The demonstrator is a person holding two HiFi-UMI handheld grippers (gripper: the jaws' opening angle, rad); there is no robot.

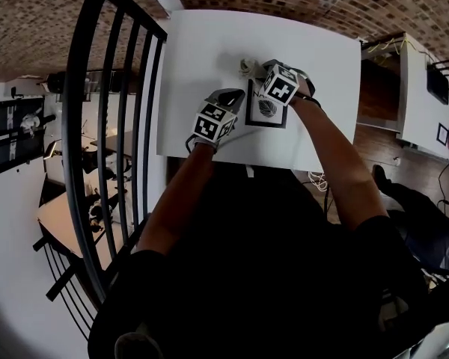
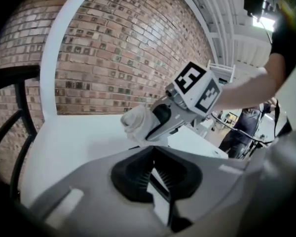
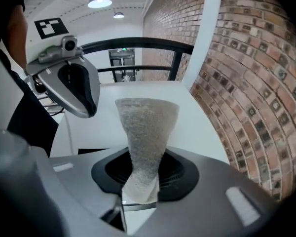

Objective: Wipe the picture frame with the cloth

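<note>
Left gripper (image 2: pixel 155 180): fingers narrow, closed on the left edge of the picture frame (image 1: pixel 267 112). A thin white strip with a dark border runs between them.
Right gripper (image 3: pixel 142 176): fingers pinched on the cloth (image 3: pixel 145 125). Its twisted narrow end sits between them, and its wider end fans out ahead of the fingertips.
Picture frame: lies flat on the table (image 1: pixel 209 43), reaching out from the left fingers and under the right gripper. It has a black border and a pale mat with a dark round print in the middle. The right gripper's marker cube hangs over its far part.
Cloth: pale and nubbly. In the head view its free end shows just past the frame's far edge. Whether it touches the frame or the table cannot be told.
Grippers to each other: the right fingertips and the cloth sit just ahead of the left fingers, near but apart.
Table: white, spreading past both sets of fingertips to a brick wall (image 2: pixel 113 58).
Railing (image 1: pixel 105 126): dark bars beside the table, off to the left of the left fingers.
</note>
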